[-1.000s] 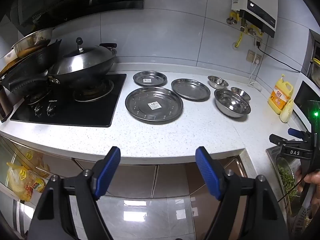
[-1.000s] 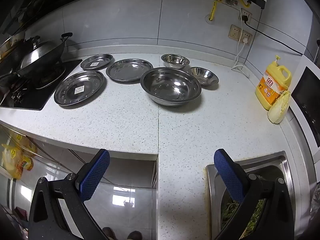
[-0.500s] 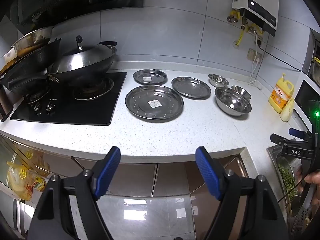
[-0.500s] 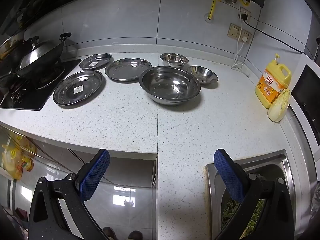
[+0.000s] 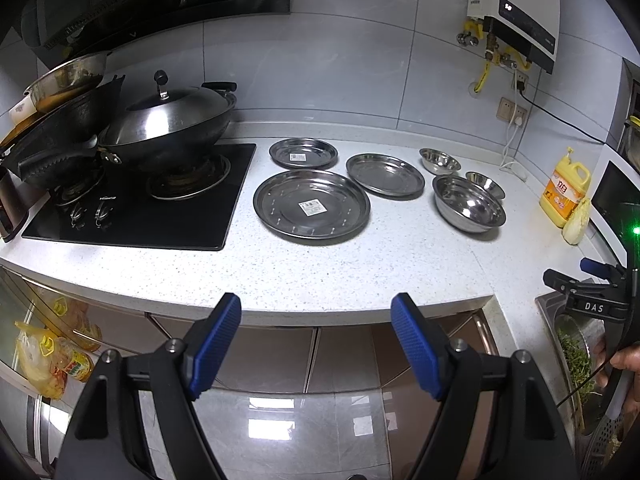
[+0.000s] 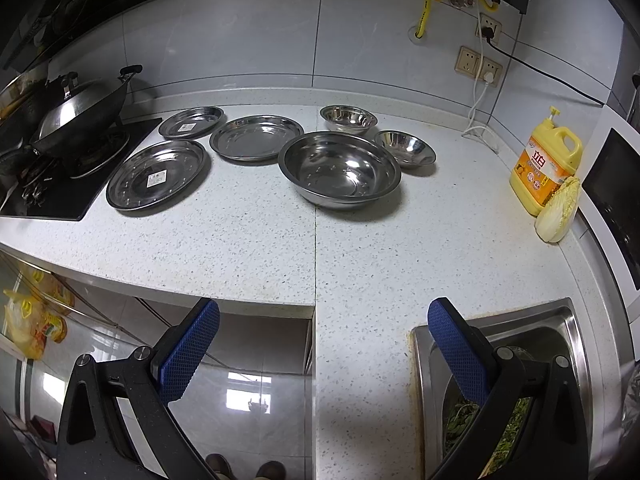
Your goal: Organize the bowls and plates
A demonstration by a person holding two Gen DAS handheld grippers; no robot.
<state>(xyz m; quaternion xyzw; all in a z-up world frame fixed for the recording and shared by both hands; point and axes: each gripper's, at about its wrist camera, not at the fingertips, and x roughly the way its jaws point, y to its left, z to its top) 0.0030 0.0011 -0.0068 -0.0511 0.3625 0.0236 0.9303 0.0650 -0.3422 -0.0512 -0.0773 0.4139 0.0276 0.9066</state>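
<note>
Stainless-steel plates (image 5: 311, 204) and bowls (image 6: 340, 168) are lying spread on the speckled countertop (image 6: 240, 236) beside the hob (image 5: 132, 200); I am holding my left gripper (image 5: 316, 340) and right gripper (image 6: 324, 356) wide open, gripping nothing, before the counter edge.

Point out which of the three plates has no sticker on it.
The middle plate, beside the large bowl. The largest plate and the small back plate each carry a white label.

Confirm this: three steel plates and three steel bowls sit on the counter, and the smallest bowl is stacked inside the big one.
Not stacked. The right wrist view shows the big bowl empty, with both small bowls standing behind it on the counter. Three plates, three bowls: correct.
</note>
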